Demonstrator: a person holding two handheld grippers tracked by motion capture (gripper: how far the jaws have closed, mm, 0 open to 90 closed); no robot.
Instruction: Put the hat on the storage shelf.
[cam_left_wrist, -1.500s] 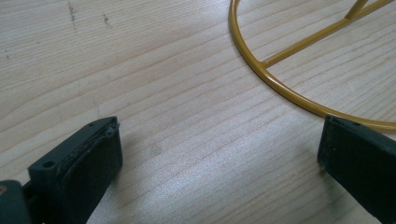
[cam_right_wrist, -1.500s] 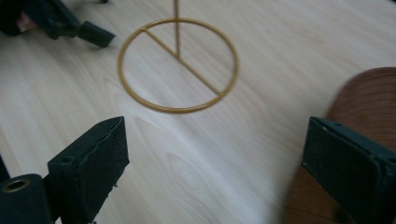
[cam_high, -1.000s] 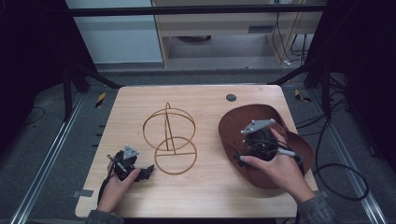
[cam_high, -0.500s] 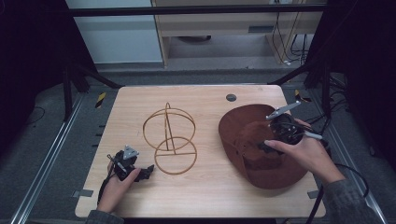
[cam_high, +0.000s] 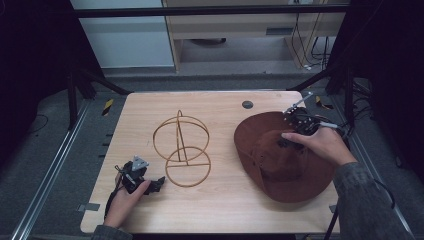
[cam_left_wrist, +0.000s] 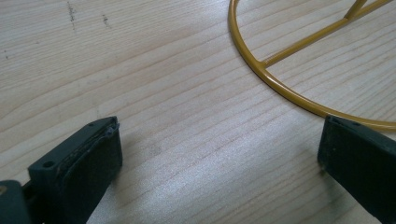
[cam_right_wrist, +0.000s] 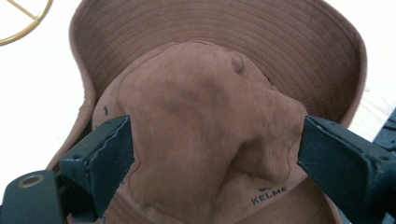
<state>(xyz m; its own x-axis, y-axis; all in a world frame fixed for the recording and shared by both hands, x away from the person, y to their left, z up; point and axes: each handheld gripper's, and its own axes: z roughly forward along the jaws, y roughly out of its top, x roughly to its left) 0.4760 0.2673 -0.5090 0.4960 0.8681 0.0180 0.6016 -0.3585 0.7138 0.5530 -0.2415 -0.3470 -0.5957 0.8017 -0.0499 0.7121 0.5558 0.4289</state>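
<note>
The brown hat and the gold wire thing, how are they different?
The brown hat is soft cloth, crumpled and lying flat; the gold wire stand is thin, stiff wire you can see through, and it stands upright. The right gripper hovers open over the hat's crown; the left gripper rests open beside the stand's round base, touching nothing. Both sit on the wooden table.

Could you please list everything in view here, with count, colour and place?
Hat: one, brown, wide-brimmed, on the right part of the table, crown between the right gripper's open jaws.
Wire stand: one, yellow-gold, upright near the table's middle.
Table: one, light wood.
Round insert: one, dark, in the tabletop near the far edge.
Left gripper: one, black, open, on the table's near left, beside the stand's base ring.
Right gripper: one, black, open over the hat's crown.
Hands: two, one on each gripper.
</note>
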